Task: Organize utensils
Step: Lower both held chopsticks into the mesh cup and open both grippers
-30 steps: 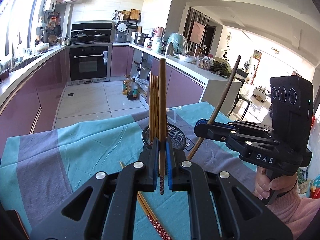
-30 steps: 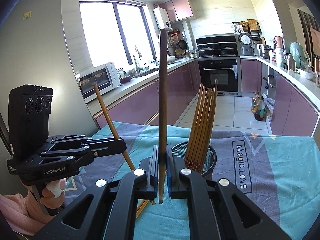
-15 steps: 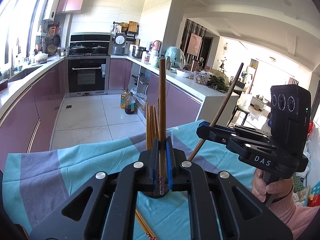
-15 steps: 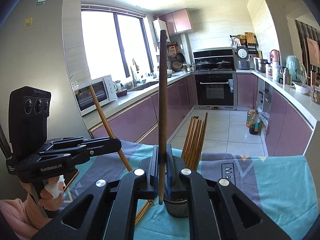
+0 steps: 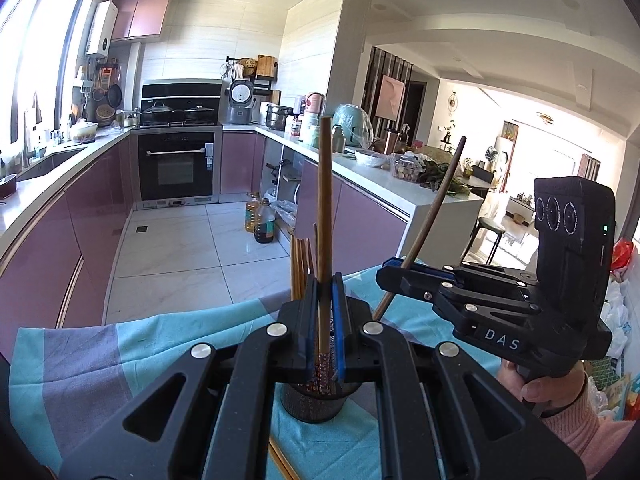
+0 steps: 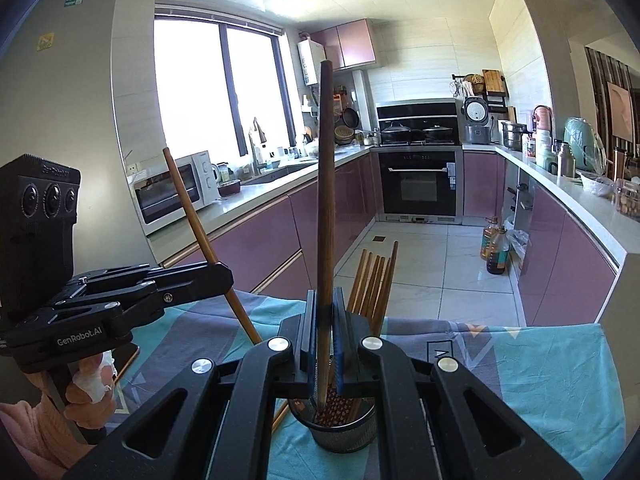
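While chopsticks (image 6: 374,284) fill it, holder (image 6: 340,436) stands upright.

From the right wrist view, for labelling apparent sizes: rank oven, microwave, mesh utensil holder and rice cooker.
1. Oven
2. Microwave
3. Mesh utensil holder, unsure because it sits nearest the camera and is partly hidden
4. Rice cooker

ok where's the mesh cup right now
The mesh cup stands on the teal tablecloth directly below both grippers, low center in each wrist view, with a bundle of chopsticks standing in it.
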### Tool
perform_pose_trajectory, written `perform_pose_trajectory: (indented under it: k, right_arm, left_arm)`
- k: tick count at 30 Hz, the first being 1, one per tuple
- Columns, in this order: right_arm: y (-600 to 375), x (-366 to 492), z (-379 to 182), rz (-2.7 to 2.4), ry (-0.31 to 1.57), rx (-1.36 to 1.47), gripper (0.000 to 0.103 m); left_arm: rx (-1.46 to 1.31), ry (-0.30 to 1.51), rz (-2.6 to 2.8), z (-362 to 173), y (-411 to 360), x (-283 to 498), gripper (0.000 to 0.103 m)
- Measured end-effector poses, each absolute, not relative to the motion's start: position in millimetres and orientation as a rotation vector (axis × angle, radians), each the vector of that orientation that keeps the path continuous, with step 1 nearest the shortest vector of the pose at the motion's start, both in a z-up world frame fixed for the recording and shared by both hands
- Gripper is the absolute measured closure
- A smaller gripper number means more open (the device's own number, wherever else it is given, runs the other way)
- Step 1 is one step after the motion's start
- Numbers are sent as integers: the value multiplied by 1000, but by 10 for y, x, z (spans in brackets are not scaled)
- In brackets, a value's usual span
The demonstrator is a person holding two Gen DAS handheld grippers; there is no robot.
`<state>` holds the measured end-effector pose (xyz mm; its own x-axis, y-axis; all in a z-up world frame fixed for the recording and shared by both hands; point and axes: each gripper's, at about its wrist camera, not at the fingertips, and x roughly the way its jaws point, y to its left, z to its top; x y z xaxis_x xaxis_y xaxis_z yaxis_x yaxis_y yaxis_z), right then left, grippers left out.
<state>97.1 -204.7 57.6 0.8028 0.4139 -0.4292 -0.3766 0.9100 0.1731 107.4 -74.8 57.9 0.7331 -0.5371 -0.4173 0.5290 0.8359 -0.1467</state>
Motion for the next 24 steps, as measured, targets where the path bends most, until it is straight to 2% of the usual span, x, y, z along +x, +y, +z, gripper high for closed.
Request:
perform_pose_trajectory:
  k: [24]
  right_arm:
    - [-1939,1248,132,418,701,45,97]
  left_arm:
    - [24,668,-636,80,-1136,1331,95]
